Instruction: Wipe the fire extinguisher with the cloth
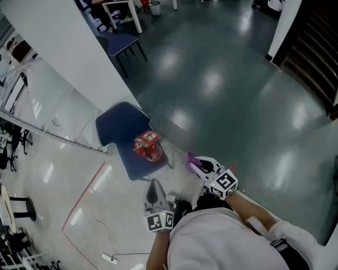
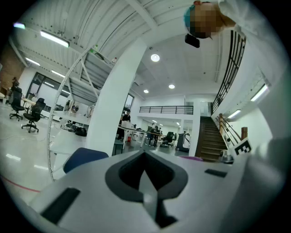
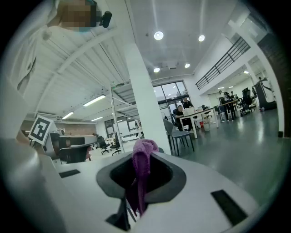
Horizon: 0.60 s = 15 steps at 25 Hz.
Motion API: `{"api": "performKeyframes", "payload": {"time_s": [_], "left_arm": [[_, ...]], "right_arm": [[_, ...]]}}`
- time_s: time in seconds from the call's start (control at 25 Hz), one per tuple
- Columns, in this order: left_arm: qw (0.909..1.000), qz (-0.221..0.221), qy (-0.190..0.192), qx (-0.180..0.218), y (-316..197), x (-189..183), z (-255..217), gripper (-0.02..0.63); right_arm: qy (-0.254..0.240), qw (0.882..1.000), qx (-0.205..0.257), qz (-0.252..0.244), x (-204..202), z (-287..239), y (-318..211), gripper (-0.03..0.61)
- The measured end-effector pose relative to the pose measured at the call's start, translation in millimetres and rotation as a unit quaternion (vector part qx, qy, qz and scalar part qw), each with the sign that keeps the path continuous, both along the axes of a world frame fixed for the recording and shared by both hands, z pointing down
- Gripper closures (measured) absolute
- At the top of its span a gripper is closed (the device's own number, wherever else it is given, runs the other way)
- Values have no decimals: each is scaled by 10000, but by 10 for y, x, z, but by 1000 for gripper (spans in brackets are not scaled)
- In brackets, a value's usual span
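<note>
The red fire extinguisher [image 1: 148, 146] lies on the seat of a blue chair [image 1: 119, 126] in front of me in the head view. My right gripper [image 1: 194, 163] is to its right, a short way off, and is shut on a purple cloth [image 1: 190, 157]. The right gripper view shows that cloth [image 3: 142, 161] clamped between the jaws and bunched above their tips. Below the chair's near edge, my left gripper [image 1: 153, 186] is shut with nothing in it. In the left gripper view its jaws meet at the tips [image 2: 145, 159], and the blue chair [image 2: 84, 157] shows just beyond.
A wide white pillar [image 1: 68, 47] rises behind the chair. Another blue chair [image 1: 124, 44] and a white table [image 1: 122, 9] stand farther back. A red floor line [image 1: 87, 192] and a white cable with a power strip [image 1: 109, 258] lie at my left. Stairs [image 2: 211, 141] rise at the right.
</note>
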<state>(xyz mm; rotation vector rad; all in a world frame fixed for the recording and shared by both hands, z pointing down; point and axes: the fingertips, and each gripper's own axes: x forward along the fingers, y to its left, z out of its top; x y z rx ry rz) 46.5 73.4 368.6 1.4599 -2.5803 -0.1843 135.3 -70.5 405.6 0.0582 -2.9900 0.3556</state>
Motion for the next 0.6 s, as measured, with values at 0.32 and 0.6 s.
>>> {"api": "performKeyframes", "payload": {"time_s": [0.32,0.6], "left_arm": [[9999,-74,83,-17,7,-103,69,608],[9993,-293,189,-136,59,-310,252,609]], "right_arm": [[54,10000,7,-68,-136,71,23,523],[108,9998,-13,-179,-381,256,33,523]]}}
